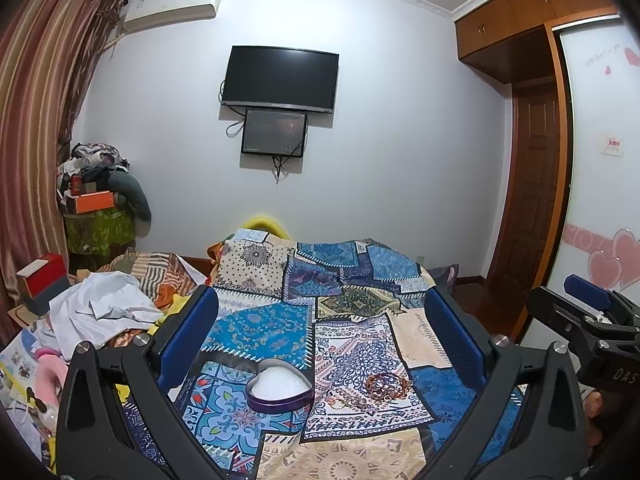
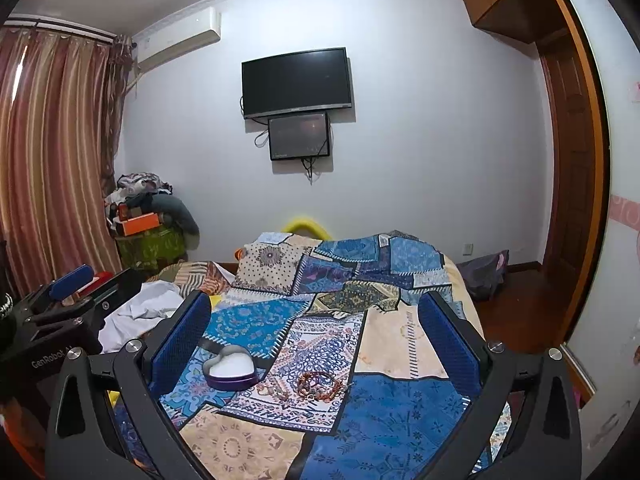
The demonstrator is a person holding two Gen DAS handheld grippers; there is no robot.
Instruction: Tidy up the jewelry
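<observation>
A purple heart-shaped tin (image 1: 279,391) with a white lining sits open on the patchwork bedspread (image 1: 352,280); it also shows in the right wrist view (image 2: 231,368). Beaded bracelets (image 1: 386,385) lie in a small pile to its right, with a thin chain (image 1: 347,401) beside them; the bracelets also show in the right wrist view (image 2: 318,385). My left gripper (image 1: 320,324) is open and empty above the bed, behind the tin. My right gripper (image 2: 316,320) is open and empty, also above the bed. The right gripper shows at the left wrist view's right edge (image 1: 592,308).
A crumpled white cloth (image 1: 104,308) and a red box (image 1: 42,276) lie on the bed's left side. A pile of clothes and boxes (image 1: 96,196) stands by the curtain. A TV (image 1: 280,79) hangs on the far wall. A wardrobe (image 1: 600,160) is at the right.
</observation>
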